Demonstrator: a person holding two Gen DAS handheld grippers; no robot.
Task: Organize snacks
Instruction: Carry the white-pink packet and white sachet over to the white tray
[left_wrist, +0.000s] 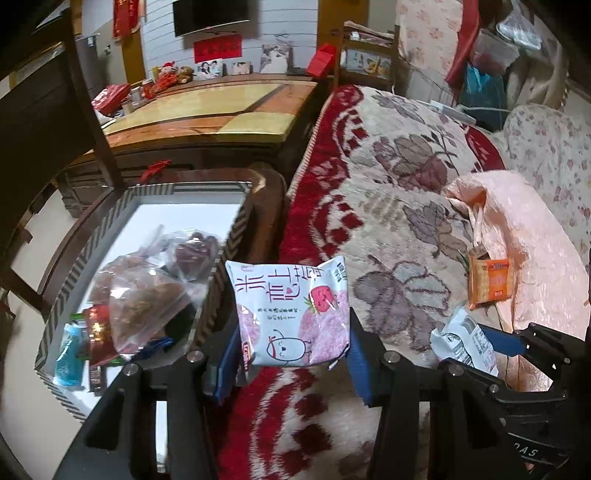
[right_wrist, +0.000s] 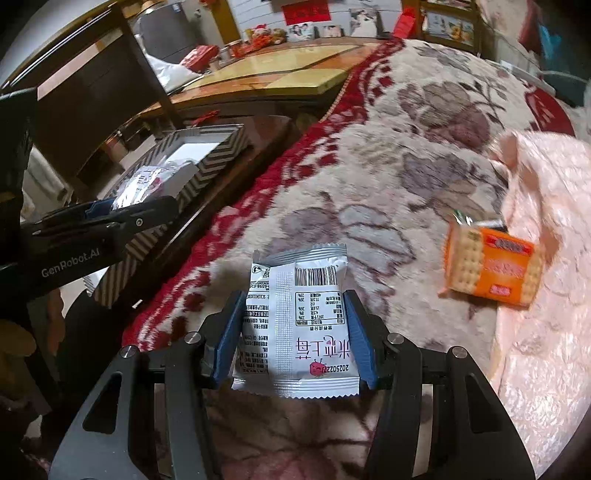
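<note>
Holding one strawberry snack packet each: left hand-held gripper (left_wrist: 291, 328) clamped on packet, printed face up (left_wrist: 291, 314), just beside striped box (left_wrist: 236, 225); right hand-held gripper (right_wrist: 295, 332) clamped on second packet, barcode side up (right_wrist: 299, 325), above floral blanket (right_wrist: 388, 177). Orange cracker pack (right_wrist: 491, 273) loose on pink cloth (right_wrist: 546, 332). Box already holds clear bags (left_wrist: 147, 291). Risk: slick puffy film slipping from pads; release short of box rim dropping packet into gap beside bed
</note>
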